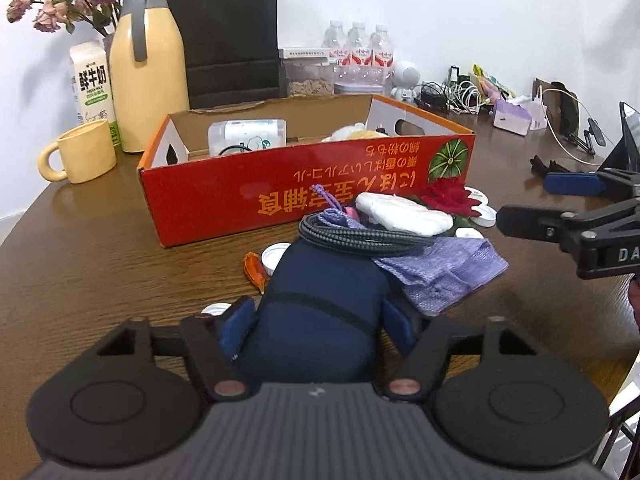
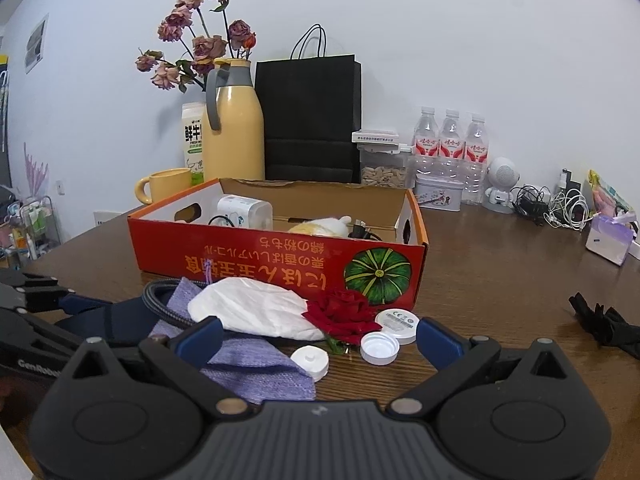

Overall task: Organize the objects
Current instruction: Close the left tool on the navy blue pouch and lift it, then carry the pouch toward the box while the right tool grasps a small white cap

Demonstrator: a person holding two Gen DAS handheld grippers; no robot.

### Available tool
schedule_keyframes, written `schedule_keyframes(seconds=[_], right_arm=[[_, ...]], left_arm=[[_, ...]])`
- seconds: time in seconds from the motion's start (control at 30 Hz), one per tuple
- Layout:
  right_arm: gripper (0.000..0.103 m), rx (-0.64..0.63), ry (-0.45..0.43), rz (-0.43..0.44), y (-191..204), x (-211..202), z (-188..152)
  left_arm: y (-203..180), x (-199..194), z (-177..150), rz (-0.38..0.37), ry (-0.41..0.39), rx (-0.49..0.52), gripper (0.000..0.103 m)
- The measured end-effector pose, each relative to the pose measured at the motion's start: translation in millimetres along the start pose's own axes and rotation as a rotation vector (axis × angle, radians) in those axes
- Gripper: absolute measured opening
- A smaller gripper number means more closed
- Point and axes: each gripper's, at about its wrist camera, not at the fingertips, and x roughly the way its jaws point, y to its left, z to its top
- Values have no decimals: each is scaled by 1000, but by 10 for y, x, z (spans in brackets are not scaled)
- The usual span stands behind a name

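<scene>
Down at the front of the brown wooden surface (image 1: pixel 100 232), my left tool (image 1: pixel 320 320) has its two blue pads on either side of a dark blue soft pouch (image 1: pixel 324 300). The pads look pressed against its sides, so I think it is clamped on the pouch. A coiled grey braided cable (image 1: pixel 352 236) lies on top of the pouch's far end, and a purple knitted cloth bag (image 1: pixel 440 268) sits just beside it.

My right tool (image 2: pixel 320 336) hangs over the small pile with its pads wide apart and nothing between them. Near it I see a white crumpled cloth (image 2: pixel 252 308), a red rose (image 2: pixel 340 312) and some little white round caps (image 2: pixel 380 348).

The red cardboard box with a green pumpkin picture (image 1: pixel 280 184) stands open just behind the pile. It already has a few things inside.

I think I am on the step of picking up the pouch. Next I need to lift it up, carry it over the front wall of the box and let go inside. The cable may slide off when I lift, so I should go slowly.
</scene>
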Motion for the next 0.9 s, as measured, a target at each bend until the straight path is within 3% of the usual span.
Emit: schedule_keyframes(seconds=[0.23, 0.43, 0.53, 0.7, 0.9], right_arm=[[103, 18, 1, 19, -79, 13, -65], [103, 45, 2, 9, -185, 3, -128], [103, 54, 5, 6, -220, 13, -148], [103, 57, 5, 4, -233, 2, -169], [103, 58, 9, -6, -245, -18, -183]], left_arm=[[-67, -123, -39, 21, -22, -36, 64], [-94, -244, -92, 91, 2, -105, 64], [-140, -257, -99, 93, 0, -86, 68], [-219, -189, -63, 83, 14, -37, 86], [-176, -40, -113, 103, 73, -80, 82]])
